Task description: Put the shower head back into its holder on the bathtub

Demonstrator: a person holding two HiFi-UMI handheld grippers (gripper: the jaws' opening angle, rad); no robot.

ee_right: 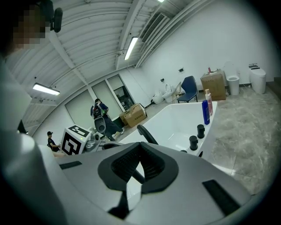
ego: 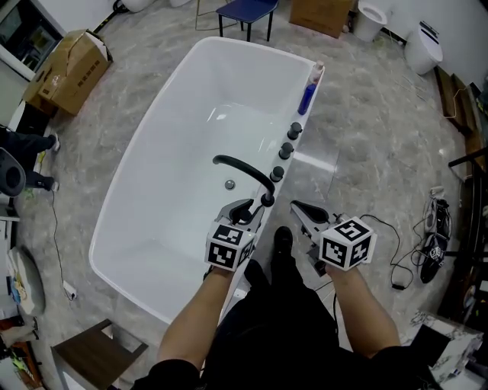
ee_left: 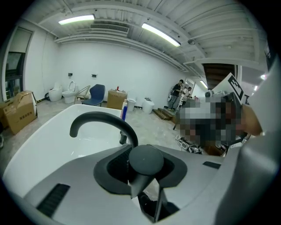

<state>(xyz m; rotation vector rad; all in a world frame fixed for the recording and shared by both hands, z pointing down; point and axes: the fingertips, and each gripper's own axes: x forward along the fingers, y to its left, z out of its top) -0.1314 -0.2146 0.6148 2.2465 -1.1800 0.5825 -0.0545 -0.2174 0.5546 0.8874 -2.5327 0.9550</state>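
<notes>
The white bathtub lies ahead with a black curved faucet and three round black knobs along its right rim. My left gripper hovers at that rim just below the faucet, shut on the black shower head. In the left gripper view, the shower head's round top and tapered handle sit between the jaws of the left gripper, with the faucet behind. The holder is hidden beneath them. My right gripper hangs beside the tub over the floor, shut on nothing.
A blue bottle and a pink one stand at the rim's far end. Beyond the tub are a cardboard box, a blue chair and toilets. Cables and gear lie on the floor at right. People stand in the background.
</notes>
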